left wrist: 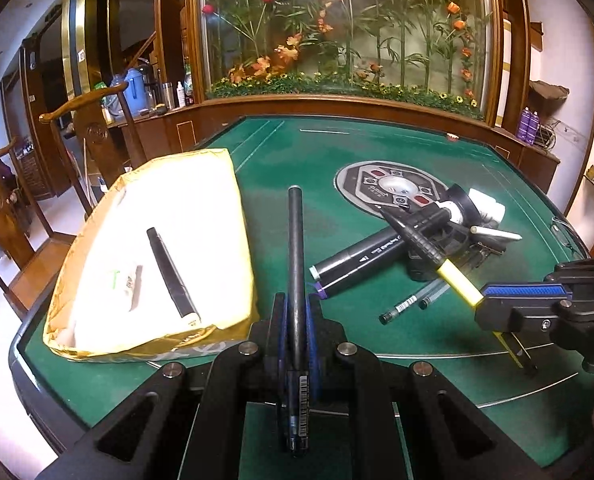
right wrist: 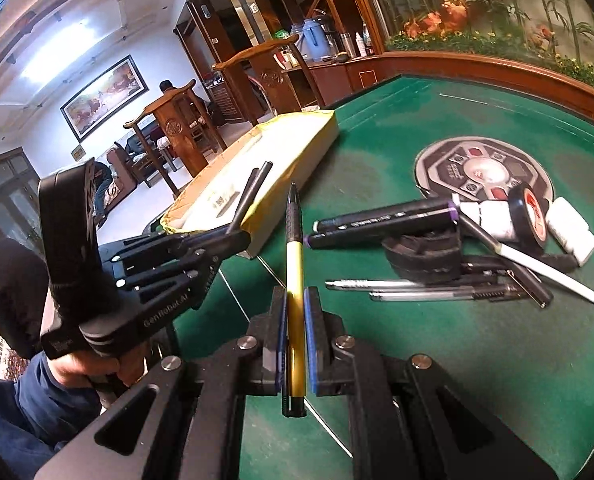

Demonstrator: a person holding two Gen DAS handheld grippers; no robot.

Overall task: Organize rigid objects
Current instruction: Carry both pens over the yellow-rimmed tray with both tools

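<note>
Beyond the green bench (left wrist: 377, 148), carved wooden chairs (right wrist: 177, 120) at left, a blue jug (left wrist: 135, 88) on a sideboard, a glass case of artificial flowers (left wrist: 337, 24) behind, a framed painting (right wrist: 105, 94) on the far wall.

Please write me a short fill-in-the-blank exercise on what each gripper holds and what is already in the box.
1. The left gripper is shut on a slim ____ pen.
2. The right gripper is shut on a pen with a ____ barrel.
3. The open box at the table's edge has a ____ lining.
4. The roll of black tape lies in the pile, outside the ____.

Missing words: black; yellow; white; box
</note>
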